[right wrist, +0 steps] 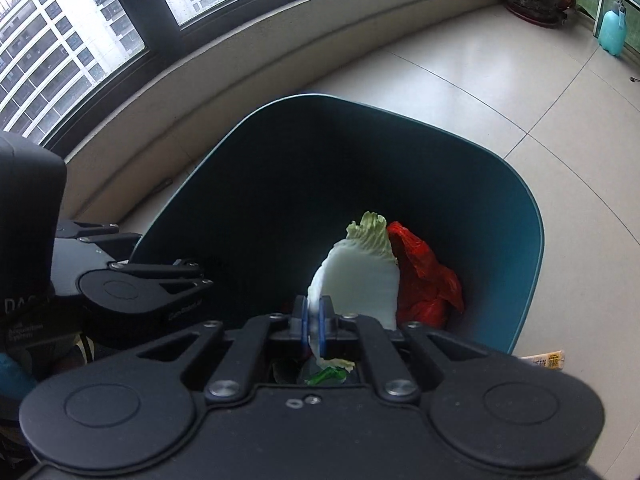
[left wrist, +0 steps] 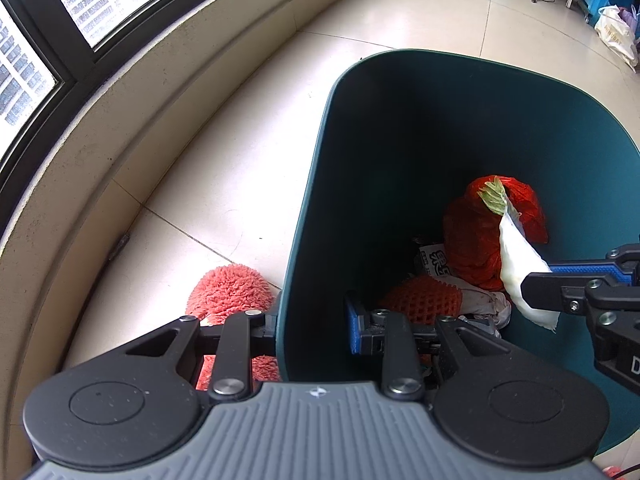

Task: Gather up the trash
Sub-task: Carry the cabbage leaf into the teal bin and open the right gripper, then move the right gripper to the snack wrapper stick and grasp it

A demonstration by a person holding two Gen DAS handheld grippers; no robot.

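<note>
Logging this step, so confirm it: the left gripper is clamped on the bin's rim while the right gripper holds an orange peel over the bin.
Not a peel: the right gripper holds a cabbage leaf over the bin, as the right wrist view shows. The left gripper does clamp the rim.

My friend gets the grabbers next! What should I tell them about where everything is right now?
Left gripper: clamped on the near wall of the teal bin, holding it.
Right gripper: shut on a cabbage leaf, held over the bin's opening.
Already in the bin: red plastic bag, orange foam net, crumpled paper.
Left to do: let go of the leaf so it drops in. A yellow wrapper lies on the floor beside the bin.
</note>
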